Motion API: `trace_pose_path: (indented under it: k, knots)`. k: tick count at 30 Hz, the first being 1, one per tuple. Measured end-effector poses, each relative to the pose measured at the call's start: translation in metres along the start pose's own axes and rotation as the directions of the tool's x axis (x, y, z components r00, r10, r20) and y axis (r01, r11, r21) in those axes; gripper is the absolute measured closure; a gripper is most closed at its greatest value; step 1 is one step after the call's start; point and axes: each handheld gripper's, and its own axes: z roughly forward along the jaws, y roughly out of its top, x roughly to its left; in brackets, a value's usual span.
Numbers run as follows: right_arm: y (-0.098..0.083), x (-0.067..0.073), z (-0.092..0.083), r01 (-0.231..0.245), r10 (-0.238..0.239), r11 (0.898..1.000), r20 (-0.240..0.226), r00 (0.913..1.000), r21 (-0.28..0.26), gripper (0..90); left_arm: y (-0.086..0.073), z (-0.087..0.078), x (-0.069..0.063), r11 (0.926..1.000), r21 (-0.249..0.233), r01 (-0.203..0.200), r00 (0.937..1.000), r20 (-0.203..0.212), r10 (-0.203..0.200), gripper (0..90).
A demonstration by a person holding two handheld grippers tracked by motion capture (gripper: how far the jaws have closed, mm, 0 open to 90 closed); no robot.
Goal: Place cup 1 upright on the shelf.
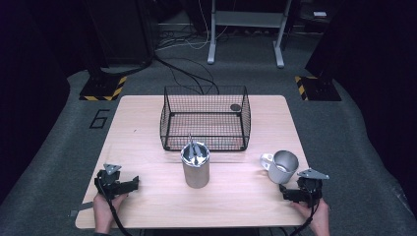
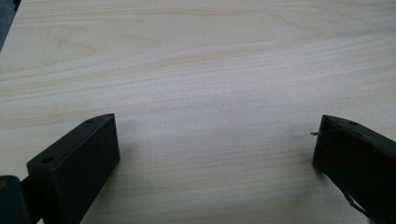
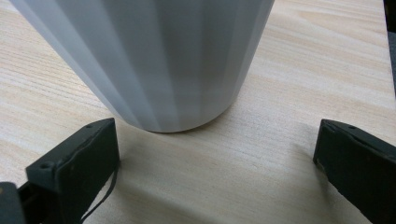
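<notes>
From above, my right hand-held gripper point(image 1: 295, 192) sits just near of the shiny steel mug point(image 1: 280, 166) at the bench's point(image 1: 147, 128) right edge, lined up to grasp; my left hand-held gripper's point(image 2: 215, 149) view has jaws spread over bare wood; my right's view has jaws apart before the mug's wall point(image 3: 154, 60).

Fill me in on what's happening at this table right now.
A person sits at a wooden table with a hand-held gripper in each hand. The right hand-held gripper is open, its jaws just short of a metal mug and not touching it. The left hand-held gripper is open over bare wood, holding nothing. A steel canister with utensils stands mid-table, in front of a black wire basket.
</notes>
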Motion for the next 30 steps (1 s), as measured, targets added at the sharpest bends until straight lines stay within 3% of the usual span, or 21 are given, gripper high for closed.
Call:
trace_pose_path:
  k: [17,24,30]
  knots:
    - [0.0,0.0,0.0,-0.014,0.014,1.0,0.01,0.9999,0.005,0.0,0.001,0.001,0.001,0.9999,-0.004,-0.017,0.9998,0.01,0.017,0.3]
    - [0.0,0.001,0.0,-0.027,0.027,1.0,0.019,0.9995,0.005,0.0,0.0,-0.003,0.0,0.9994,-0.019,-0.03,0.9973,0.067,0.031,0.1]
    - [0.0,0.0,0.0,-0.025,0.025,1.0,0.017,0.9995,0.005,0.0,0.003,-0.011,-0.011,0.9958,-0.073,-0.056,0.9924,0.105,0.063,0.1]
